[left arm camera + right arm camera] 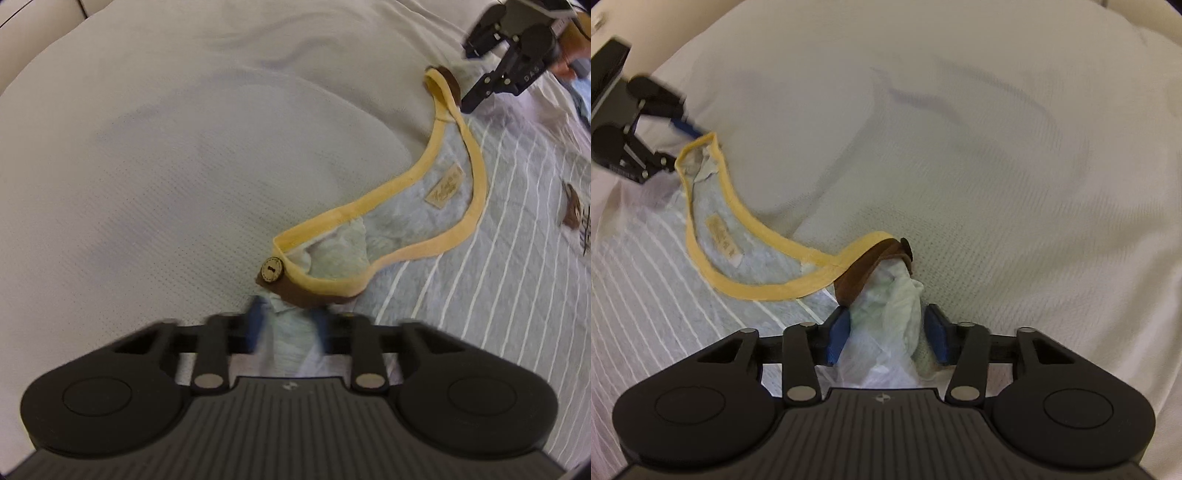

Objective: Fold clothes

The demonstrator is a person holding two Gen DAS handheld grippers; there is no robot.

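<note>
Both tongs grasp the striped garment point(480, 258) at its shoulders: the left gripper point(288, 325) pinches bunched cloth beside the wooden button point(272, 269), and the right gripper point(886, 332) clamps a wad below the brown tab point(864, 273). The yellow neckline point(738, 218) sags between them, centre-frame. Pale bedding point(997, 166) spreads wide beyond.

Left gripper point(290, 325) fingertips blurred, contact with striped garment point(461, 266) unclear; label point(445, 186) print too small; garment cropped right.
</note>
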